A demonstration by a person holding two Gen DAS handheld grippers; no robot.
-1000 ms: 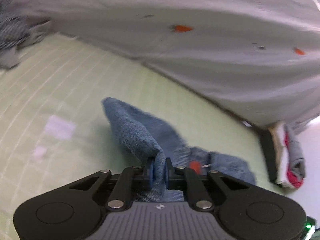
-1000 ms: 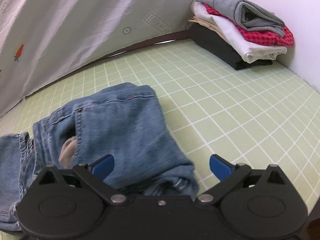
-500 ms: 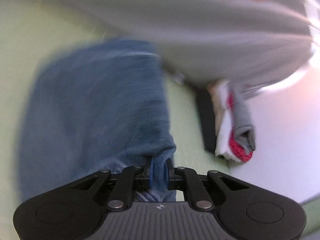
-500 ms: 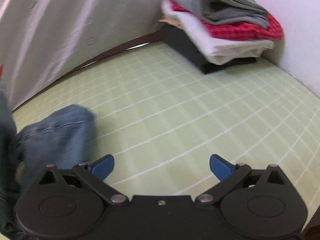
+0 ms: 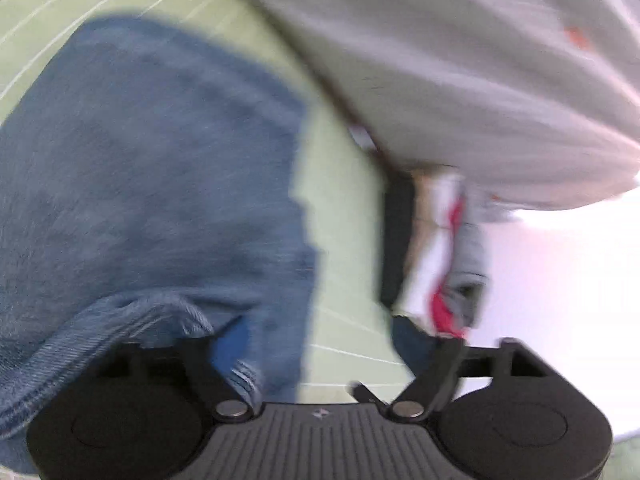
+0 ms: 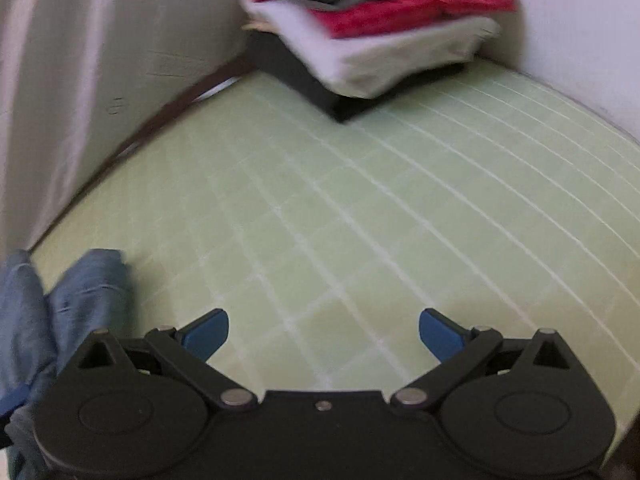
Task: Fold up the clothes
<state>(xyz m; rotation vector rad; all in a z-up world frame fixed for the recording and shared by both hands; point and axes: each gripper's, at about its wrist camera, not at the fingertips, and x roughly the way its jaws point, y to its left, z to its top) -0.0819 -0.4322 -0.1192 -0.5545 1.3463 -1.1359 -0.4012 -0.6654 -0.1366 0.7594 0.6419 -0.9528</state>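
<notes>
Blue jeans point(image 5: 152, 184) lie bunched on the green checked mat, filling the left of the blurred left wrist view. My left gripper point(image 5: 320, 340) is open; its left finger point(image 5: 232, 340) still touches the denim hem, the right finger point(image 5: 412, 340) is clear of it. In the right wrist view my right gripper point(image 6: 324, 332) is open and empty above bare mat, and the jeans point(image 6: 84, 284) show at the lower left edge.
A stack of folded clothes point(image 6: 372, 20) in grey, red and white sits on a black box point(image 6: 304, 80) in the far corner, also in the left wrist view point(image 5: 444, 256). A grey curtain point(image 6: 80, 60) hangs along the mat's point(image 6: 360, 200) far edge; a white wall is on the right.
My left gripper, shut on the jeans before, has opened and let go of the denim. My right gripper has swung right, away from the jeans, toward the folded stack.
</notes>
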